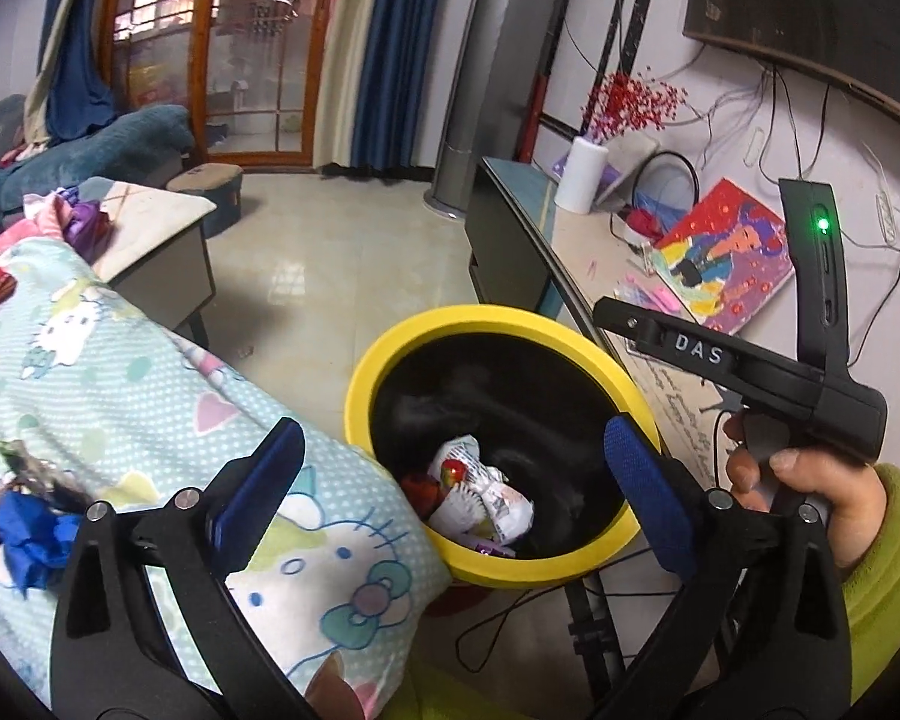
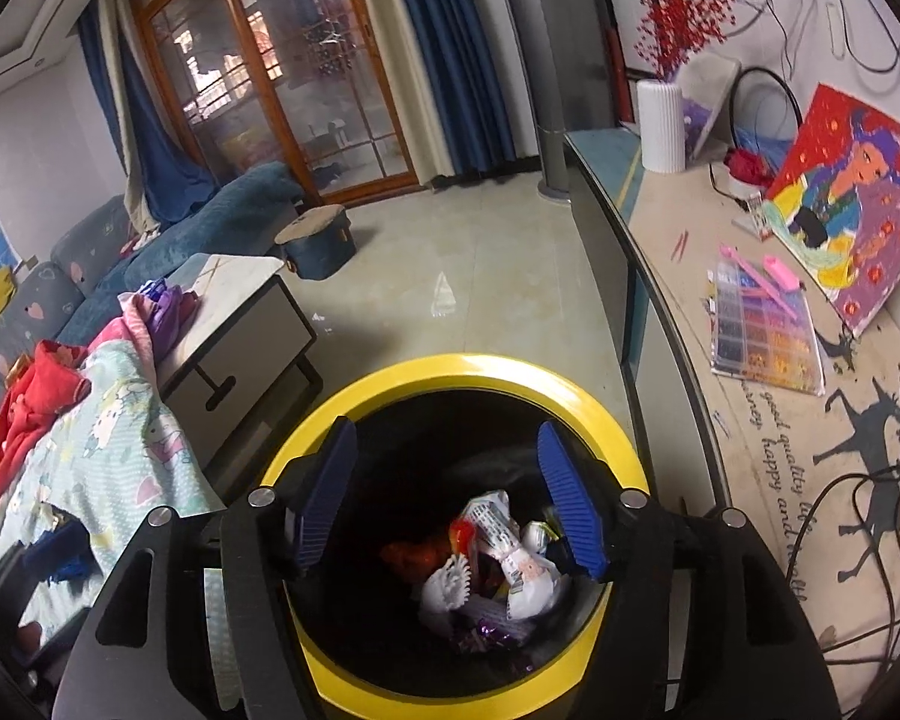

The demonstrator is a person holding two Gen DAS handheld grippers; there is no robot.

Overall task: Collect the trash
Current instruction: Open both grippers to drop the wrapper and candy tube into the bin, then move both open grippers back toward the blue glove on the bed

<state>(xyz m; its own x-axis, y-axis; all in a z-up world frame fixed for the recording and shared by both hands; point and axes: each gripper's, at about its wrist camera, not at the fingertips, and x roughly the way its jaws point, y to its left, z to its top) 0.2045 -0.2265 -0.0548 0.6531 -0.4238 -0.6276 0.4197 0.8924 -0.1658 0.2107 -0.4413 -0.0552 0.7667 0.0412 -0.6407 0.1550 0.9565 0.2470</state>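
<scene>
A black bin with a yellow rim (image 1: 486, 318) stands on the floor between a sofa blanket and a long cabinet. Crumpled white, red and purple wrappers (image 1: 486, 492) lie at its bottom. My left gripper (image 1: 453, 429) is open above the bin's left side, with nothing between its blue pads; its left finger is over the blanket. In the right wrist view my right gripper (image 2: 445, 427) hangs open and empty straight above the bin (image 2: 450, 366) and the wrappers (image 2: 510, 558). A hand in a green sleeve (image 1: 810, 480) holds the right gripper's handle. A blue crumpled scrap (image 1: 30, 534) lies on the blanket.
A cat-print blanket (image 1: 150, 396) drapes beside the bin on the left. A low table (image 2: 252, 312) stands behind it. The cabinet top (image 2: 750, 420) on the right carries a painting (image 2: 840, 192), a white vase (image 2: 660, 126), a bead box and cables. Tiled floor (image 2: 480, 276) lies beyond.
</scene>
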